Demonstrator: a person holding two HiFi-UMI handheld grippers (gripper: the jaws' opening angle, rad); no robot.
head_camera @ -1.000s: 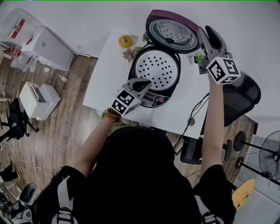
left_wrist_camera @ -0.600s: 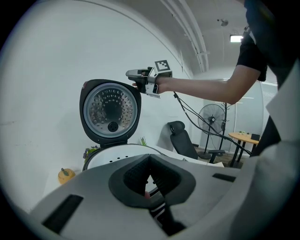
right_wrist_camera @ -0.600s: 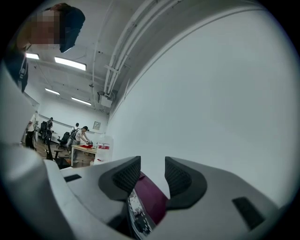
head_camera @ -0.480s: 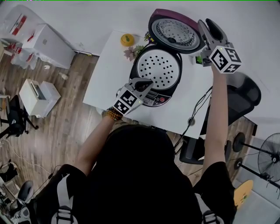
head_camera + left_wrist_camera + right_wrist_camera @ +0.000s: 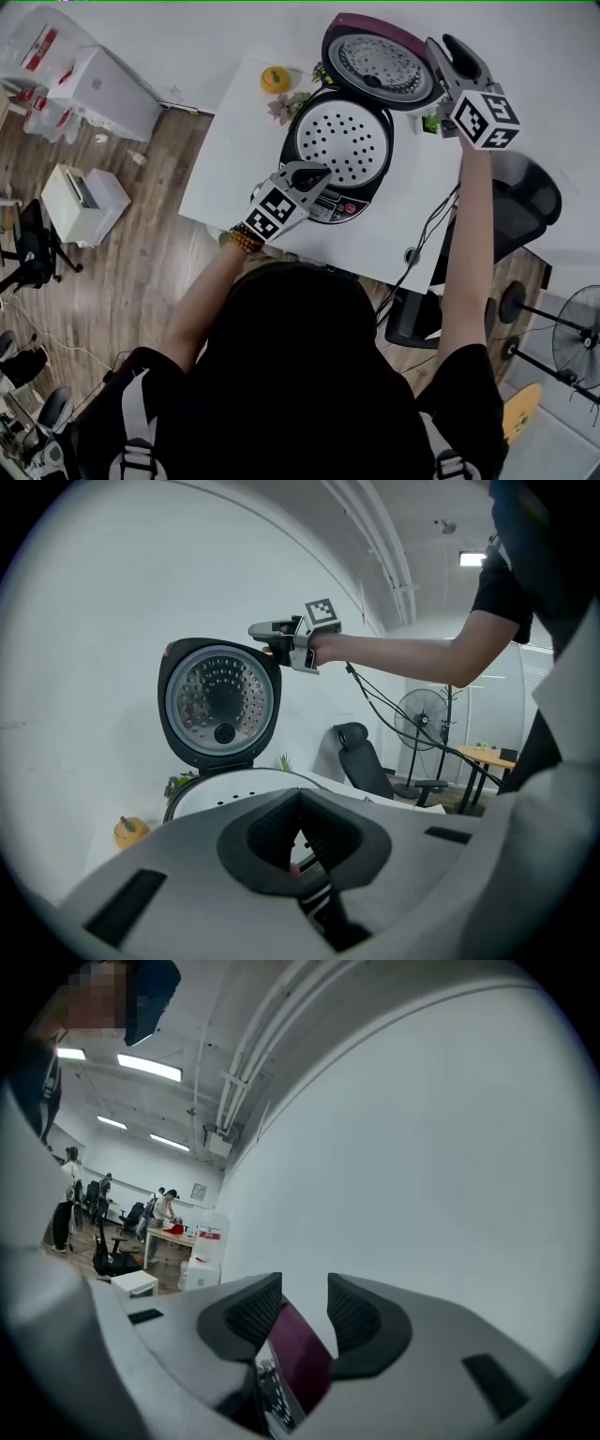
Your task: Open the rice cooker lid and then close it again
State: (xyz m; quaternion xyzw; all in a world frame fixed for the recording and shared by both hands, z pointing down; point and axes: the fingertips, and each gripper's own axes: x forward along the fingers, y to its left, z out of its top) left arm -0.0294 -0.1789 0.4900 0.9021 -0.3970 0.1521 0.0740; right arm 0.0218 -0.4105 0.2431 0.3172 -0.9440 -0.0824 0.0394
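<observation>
Standing at the far edge of the white worktop (image 5: 234, 159), the rice cooker (image 5: 373, 192) is seen with its lid (image 5: 380, 64) raised upright (the shiny inner side is turned toward the person). The lid's purple right rim is clamped between the jaws of the right gripper (image 5: 441, 45). The left gripper (image 5: 322, 172) is held clenched and empty at the cooker's front, above the control panel (image 5: 339, 210).
</observation>
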